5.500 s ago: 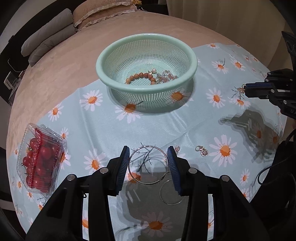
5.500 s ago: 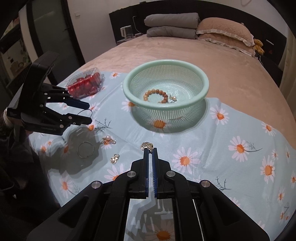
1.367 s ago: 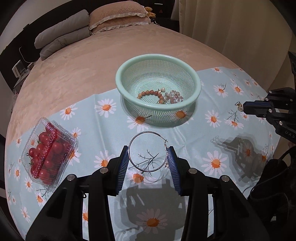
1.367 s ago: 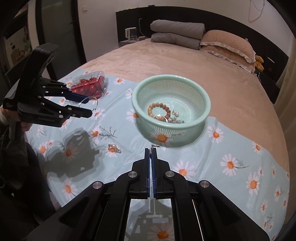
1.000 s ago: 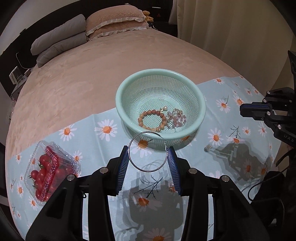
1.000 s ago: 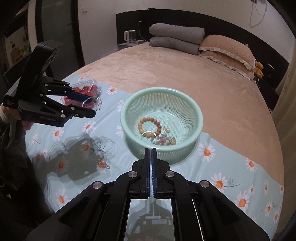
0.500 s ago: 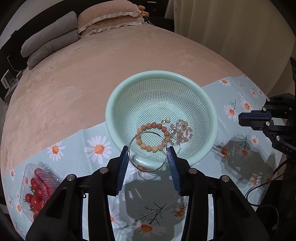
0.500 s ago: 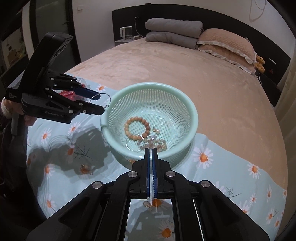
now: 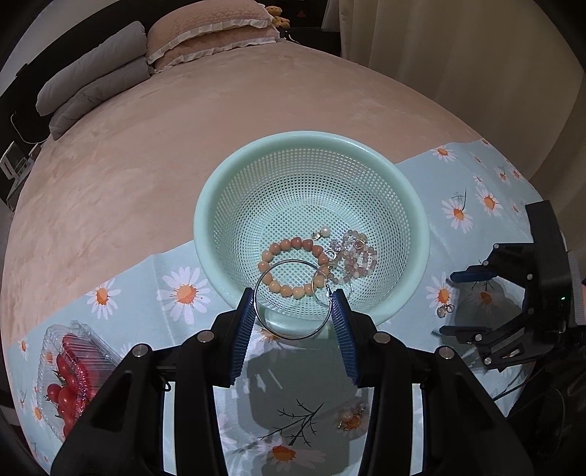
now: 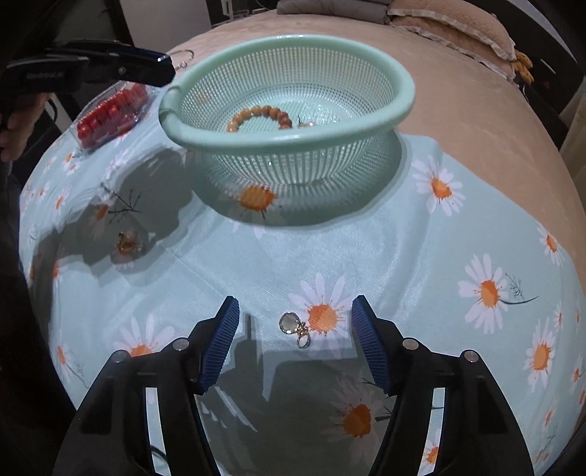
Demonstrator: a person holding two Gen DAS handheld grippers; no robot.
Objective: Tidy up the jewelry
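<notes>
A mint green basket (image 9: 219, 194) (image 10: 285, 141) stands on the daisy cloth and holds a wooden bead bracelet (image 9: 289, 252) (image 10: 256, 113), a pale bead bracelet (image 9: 357, 252) and a small hoop (image 9: 331, 285). My left gripper (image 9: 294, 315) is shut on a large silver hoop (image 9: 293, 335), held over the basket's near rim. My right gripper (image 10: 295, 338) is open and low over the cloth, with a small silver charm (image 10: 295, 327) (image 9: 445, 309) lying between its fingers. A pearl earring (image 9: 348, 419) (image 10: 128, 243) lies on the cloth.
A clear box of cherry tomatoes (image 9: 69, 377) (image 10: 110, 113) sits at the cloth's left end. The cloth (image 10: 421, 256) covers a tan bed with pillows (image 9: 205, 29) at its far end. A curtain (image 9: 457, 55) hangs on the right.
My left gripper has carried the large hoop forward over the basket's rim. My right gripper has opened and dropped low to the cloth; the silver charm now lies between its fingers.
</notes>
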